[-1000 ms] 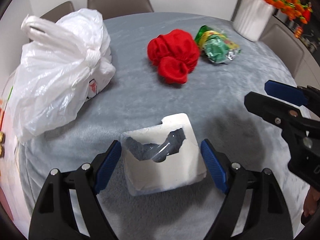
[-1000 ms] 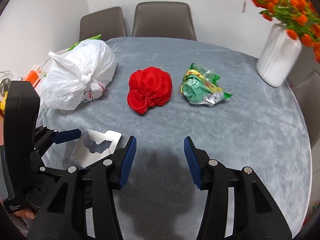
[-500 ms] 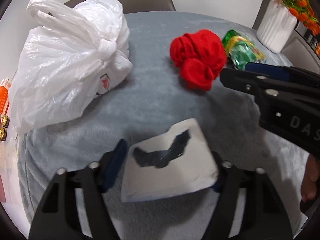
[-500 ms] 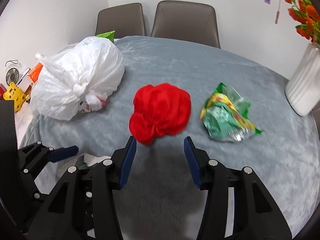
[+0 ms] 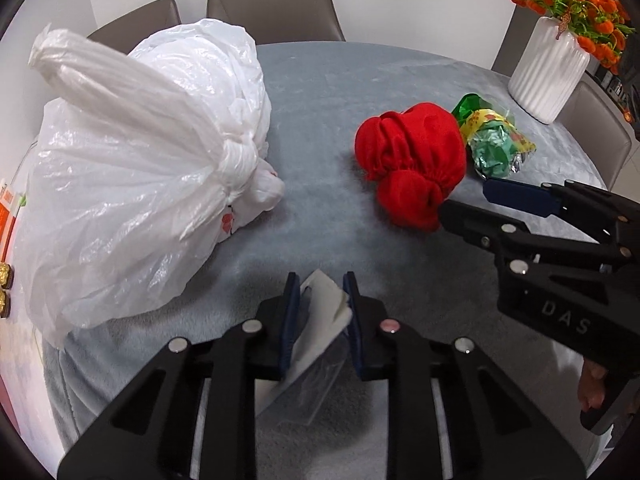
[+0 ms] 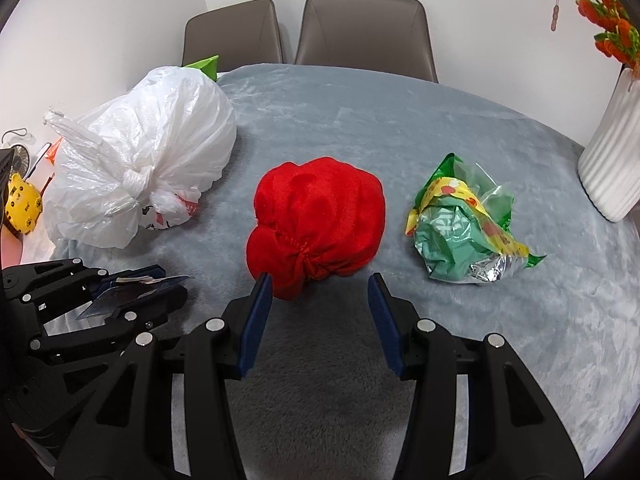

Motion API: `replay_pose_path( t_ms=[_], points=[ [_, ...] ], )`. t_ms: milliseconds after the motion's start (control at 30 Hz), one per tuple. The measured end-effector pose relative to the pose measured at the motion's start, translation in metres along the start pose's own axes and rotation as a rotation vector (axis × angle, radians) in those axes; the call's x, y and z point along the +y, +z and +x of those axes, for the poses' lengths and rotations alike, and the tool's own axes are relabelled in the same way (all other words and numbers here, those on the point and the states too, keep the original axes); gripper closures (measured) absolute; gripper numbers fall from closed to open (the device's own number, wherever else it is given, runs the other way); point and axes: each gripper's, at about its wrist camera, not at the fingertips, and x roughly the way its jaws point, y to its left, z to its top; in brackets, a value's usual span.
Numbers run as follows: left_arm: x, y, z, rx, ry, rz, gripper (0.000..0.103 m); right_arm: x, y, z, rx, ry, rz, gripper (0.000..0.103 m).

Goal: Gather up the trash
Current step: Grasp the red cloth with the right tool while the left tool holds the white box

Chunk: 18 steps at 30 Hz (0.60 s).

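My left gripper is shut on a torn white wrapper, folded between its blue pads just above the grey tablecloth; it also shows in the right wrist view. My right gripper is open and empty, its tips just short of a bunched red cloth, which also shows in the left wrist view. A crumpled green and yellow snack bag lies right of the cloth. A knotted white plastic bag lies at the left.
A white ribbed vase with orange flowers stands at the far right of the round table. Brown chairs stand behind the table. A yellow toy and small items lie off the table's left edge.
My left gripper closed on the white wrapper, folding it up between the pads. My right gripper moved forward toward the red cloth, still open.
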Motion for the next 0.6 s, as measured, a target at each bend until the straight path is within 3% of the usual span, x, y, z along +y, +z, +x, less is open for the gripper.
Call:
replay_pose_path(
  t_ms=[367,400,467,600],
  points=[
    [0.011,-0.010,-0.011,-0.014,-0.002,0.014,0.085,0.008,0.002,0.002,-0.005,-0.018,0.021,0.055],
    [0.015,-0.010,-0.013,-0.018,-0.006,0.008,0.085,0.008,0.003,0.003,-0.006,-0.020,0.022,0.054],
    [0.019,-0.008,-0.013,-0.023,-0.004,0.004,0.085,0.009,0.005,0.006,-0.012,-0.023,0.031,0.041],
    [0.030,-0.005,-0.013,-0.029,-0.002,-0.010,0.085,0.012,0.011,0.015,-0.015,-0.029,0.039,0.040]
  ],
)
